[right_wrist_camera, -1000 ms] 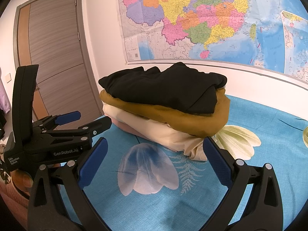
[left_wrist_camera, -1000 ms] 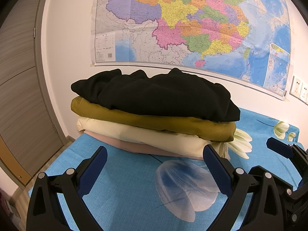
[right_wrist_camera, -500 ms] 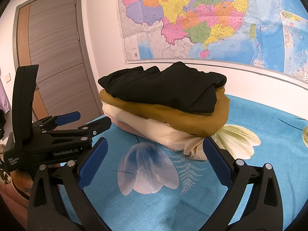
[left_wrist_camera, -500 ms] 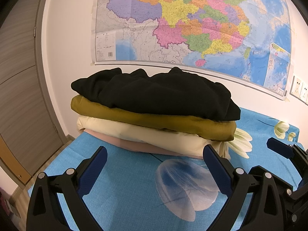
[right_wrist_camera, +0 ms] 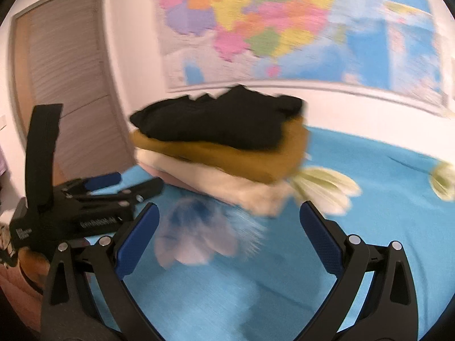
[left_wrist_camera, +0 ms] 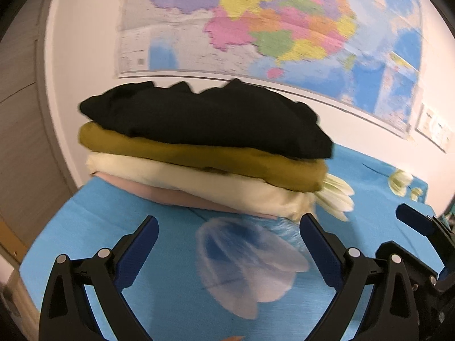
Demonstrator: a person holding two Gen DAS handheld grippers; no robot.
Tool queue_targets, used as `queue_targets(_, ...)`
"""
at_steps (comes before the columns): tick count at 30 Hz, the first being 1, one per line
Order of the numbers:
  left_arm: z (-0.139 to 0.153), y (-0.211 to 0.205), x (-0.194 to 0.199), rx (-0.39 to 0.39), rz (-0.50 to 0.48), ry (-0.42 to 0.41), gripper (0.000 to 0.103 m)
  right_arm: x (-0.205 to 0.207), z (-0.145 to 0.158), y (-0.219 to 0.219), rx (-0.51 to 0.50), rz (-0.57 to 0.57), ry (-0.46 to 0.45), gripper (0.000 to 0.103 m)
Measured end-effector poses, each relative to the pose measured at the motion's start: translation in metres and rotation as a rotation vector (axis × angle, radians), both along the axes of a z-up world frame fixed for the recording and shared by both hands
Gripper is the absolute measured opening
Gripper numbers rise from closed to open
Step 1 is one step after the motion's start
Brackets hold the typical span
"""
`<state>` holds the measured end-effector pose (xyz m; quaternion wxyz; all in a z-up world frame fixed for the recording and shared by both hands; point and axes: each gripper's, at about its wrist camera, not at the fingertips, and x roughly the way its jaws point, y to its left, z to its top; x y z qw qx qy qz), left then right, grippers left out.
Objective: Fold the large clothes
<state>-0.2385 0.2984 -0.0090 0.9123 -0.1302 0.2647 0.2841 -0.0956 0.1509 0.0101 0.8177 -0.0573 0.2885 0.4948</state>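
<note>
**Both tools wide apart, short of the stack**

My left tool (left_wrist_camera: 227,244) and right tool (right_wrist_camera: 229,227) gape with nothing between the fingers. The folded clothes (left_wrist_camera: 204,147) sit stacked at the far left of the blue bed (left_wrist_camera: 93,227), black on top. Only the right view shows the door (right_wrist_camera: 71,85); the left shows the wall sockets (left_wrist_camera: 433,130).

bright even indoor light | motion blur, worse right wrist | fisheye-bent, dark corners

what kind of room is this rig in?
Probably a home bedroom: a stack of folded clothes sits on a flower-printed blue sheet, seemingly a bed, with a wall map behind and a wood-grain door to the side.
</note>
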Motion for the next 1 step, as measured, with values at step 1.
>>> queue_targets(1, -0.0032, -0.0073, 0.0075, -0.004, -0.026, 0.011, 0.096, 0.0043, -0.0031, -0.0085, -0.017, -0.028, 0.009, 0.097)
